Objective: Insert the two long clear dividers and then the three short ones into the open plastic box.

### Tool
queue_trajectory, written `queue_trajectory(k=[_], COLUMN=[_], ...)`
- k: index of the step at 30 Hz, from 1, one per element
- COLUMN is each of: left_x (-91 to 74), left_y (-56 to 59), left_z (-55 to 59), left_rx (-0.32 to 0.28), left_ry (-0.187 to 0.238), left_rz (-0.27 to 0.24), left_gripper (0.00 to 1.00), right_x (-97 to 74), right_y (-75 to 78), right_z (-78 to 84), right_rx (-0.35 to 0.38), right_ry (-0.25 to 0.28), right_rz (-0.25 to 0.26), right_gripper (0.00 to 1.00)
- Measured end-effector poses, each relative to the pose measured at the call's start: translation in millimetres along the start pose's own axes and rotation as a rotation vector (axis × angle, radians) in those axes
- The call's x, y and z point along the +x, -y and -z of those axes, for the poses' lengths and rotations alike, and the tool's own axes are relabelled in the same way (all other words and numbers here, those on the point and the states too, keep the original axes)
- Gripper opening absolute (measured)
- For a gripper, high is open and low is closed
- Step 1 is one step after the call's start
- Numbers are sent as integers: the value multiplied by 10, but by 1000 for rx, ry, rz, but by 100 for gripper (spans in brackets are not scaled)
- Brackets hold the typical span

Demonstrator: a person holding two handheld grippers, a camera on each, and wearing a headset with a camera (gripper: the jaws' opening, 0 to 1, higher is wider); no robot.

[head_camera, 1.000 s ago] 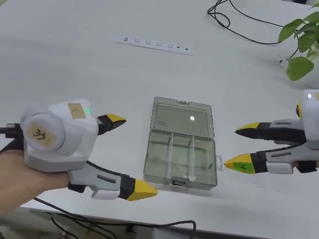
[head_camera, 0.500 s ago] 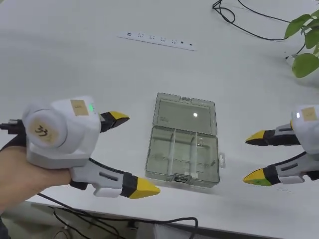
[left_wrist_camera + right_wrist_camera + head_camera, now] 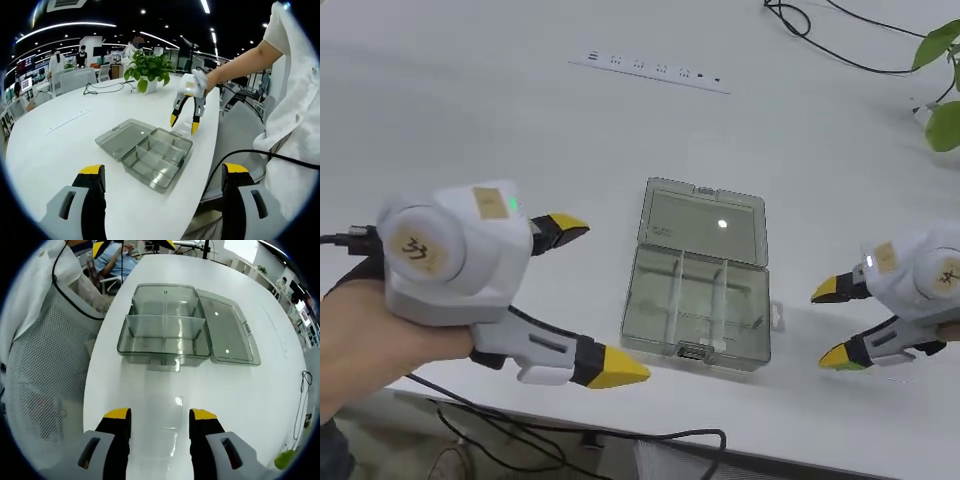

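Note:
The clear plastic box (image 3: 705, 300) lies open on the white table, its lid (image 3: 708, 215) folded back flat. Two long clear dividers (image 3: 674, 290) stand inside it, running from the hinge side to the latch side. My left gripper (image 3: 595, 298) hovers open and empty to the left of the box (image 3: 150, 152). To its right, near the table's front edge, my right gripper (image 3: 828, 323) is open and empty, facing the box (image 3: 165, 330). A faint clear piece (image 3: 172, 427) seems to lie on the table between the right gripper (image 3: 160, 414) jaws.
A white power strip (image 3: 655, 72) lies at the back of the table. A black cable (image 3: 820, 28) and a potted plant (image 3: 945, 60) are at the back right. The table's front edge (image 3: 750, 440) runs just below the box.
My right gripper has drawn back from the box's right side, toward the right and the near edge. The left gripper has barely moved; the head camera has shifted.

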State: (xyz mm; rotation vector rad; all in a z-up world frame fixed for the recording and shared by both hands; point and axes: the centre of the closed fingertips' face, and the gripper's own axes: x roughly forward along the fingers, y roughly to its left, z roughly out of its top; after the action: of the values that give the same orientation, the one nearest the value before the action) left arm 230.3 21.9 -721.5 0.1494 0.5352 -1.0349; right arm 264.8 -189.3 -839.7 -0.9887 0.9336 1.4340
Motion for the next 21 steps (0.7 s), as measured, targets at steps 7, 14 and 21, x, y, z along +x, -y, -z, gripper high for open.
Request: queue_trajectory(k=[7, 14, 21], left_x=[-6, -3, -2], left_y=[-6, -15, -16], left_z=[10, 9, 17], left_rx=[-5, -8, -11], left_ry=[1, 4, 5], left_rz=[-4, -7, -8], left_gripper=[99, 98, 98], right_x=[107, 96, 100], right_y=[42, 83, 75], right_z=[89, 115, 128], right_rx=[-26, -85, -93], right_ry=[-45, -79, -94], right_rz=[-17, 5, 2], right_gripper=[44, 39, 33])
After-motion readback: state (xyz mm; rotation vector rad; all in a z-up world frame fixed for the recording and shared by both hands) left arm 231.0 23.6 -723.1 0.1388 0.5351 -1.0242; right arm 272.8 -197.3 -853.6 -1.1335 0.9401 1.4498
